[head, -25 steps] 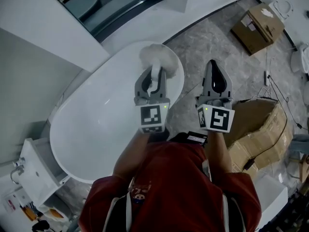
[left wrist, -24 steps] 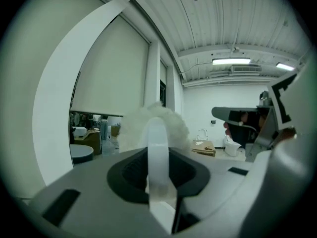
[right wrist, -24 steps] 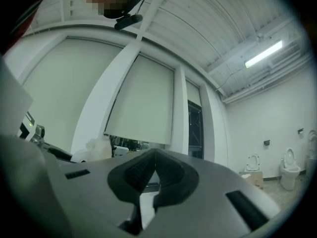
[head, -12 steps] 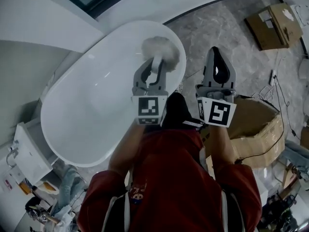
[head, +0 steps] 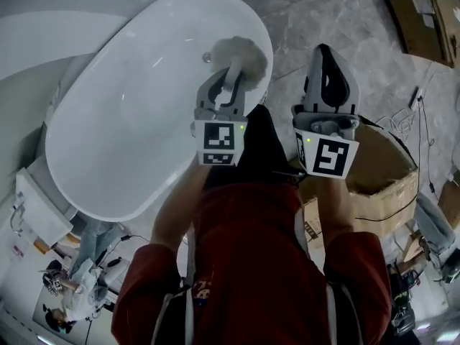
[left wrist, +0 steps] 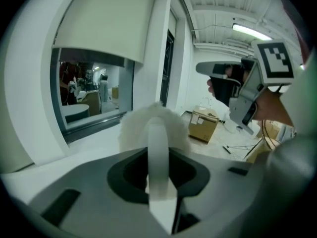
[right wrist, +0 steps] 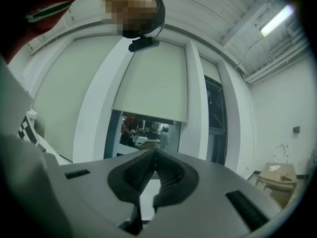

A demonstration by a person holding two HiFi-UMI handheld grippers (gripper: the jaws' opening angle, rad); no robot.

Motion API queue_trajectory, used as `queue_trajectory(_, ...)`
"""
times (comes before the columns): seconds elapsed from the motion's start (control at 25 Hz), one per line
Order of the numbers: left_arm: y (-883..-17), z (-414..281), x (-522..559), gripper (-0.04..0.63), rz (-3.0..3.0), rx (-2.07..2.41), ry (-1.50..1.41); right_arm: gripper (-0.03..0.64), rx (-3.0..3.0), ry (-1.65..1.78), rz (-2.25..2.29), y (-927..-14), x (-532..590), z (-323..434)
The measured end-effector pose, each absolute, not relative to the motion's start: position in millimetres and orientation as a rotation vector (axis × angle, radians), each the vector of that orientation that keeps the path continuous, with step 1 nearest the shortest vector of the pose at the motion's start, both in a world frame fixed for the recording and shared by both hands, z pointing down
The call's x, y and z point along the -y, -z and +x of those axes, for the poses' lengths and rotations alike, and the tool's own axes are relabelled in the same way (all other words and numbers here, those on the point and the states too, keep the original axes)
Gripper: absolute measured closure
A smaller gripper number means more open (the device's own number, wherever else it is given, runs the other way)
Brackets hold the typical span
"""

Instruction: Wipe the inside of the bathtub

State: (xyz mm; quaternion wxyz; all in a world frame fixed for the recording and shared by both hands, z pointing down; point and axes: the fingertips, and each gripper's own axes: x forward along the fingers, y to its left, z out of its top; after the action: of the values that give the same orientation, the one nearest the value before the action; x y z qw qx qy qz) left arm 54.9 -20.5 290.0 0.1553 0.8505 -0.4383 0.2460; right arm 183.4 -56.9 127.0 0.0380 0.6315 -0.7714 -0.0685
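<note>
— Grey marbled floor (head: pixel 338 20) on the right, and what on the left?

— White oval bathtub (head: pixel 129 121), lying below and to the left of the left tongs (head: pixel 228 77). Its near end curves round just under them.

— What are those tongs doing?

— They are clenched on the flat white handle (left wrist: pixel 158 152) of a fluffy white wiper (head: pixel 237 54). In the left gripper view the handle stands upright between the jaws, and the fluffy head spreads out just beyond their tips.

— Is the wiper in the tub?

— From the head view its head sits over the tub's inner slope, close to the rim beyond the tongs. I cannot tell if it touches the surface.

— And the right tongs (head: pixel 328 63)?

— Closed tight with nothing between them; the ribbed pads (right wrist: pixel 163 170) meet in the right gripper view. They hang over the floor, just to the right of the left pair and outside the tub.

— Any writing to read?

— Only black-and-white square markers on each cube, one behind the left tongs (head: pixel 219 141) and one behind the right (head: pixel 329 157). A closed carton (left wrist: pixel 203 125) on the floor ahead of the left tongs bears a pale label, too small to read.

— Anything else close by?

— An open cardboard box (head: pixel 374 171) below and to the right of the right tongs, and a red shirt (head: pixel 251 264) behind both.
</note>
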Motion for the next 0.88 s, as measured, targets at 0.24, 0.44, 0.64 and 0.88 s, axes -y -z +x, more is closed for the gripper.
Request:
queue_trajectory(0.24, -376.1, 72.7, 12.6, 0.502, 2.325, 1.161, -0.844, 0.604, 2.41, 0.122, 1.866, -187.1, 76.9, 192.0)
queue_trajectory(0.44, -449.4, 71.1, -2.2, 0.502, 2.218, 1.061, -0.954, 0.604, 2.464, 0.082, 1.801, -233.1, 85.6, 183.2)
queue_trajectory(0.64, -517.3, 67.6, -13.0, 0.502, 2.124, 0.991, -1.036, 0.604, 2.467, 0.03, 1.755, -277.9, 90.2, 178.8)
queue_trajectory(0.88, -568.9, 62.8, -18.5, 0.502, 2.073, 0.943, -1.094, 0.604, 2.466, -0.032, 1.707, -319.1, 94.8, 170.5)
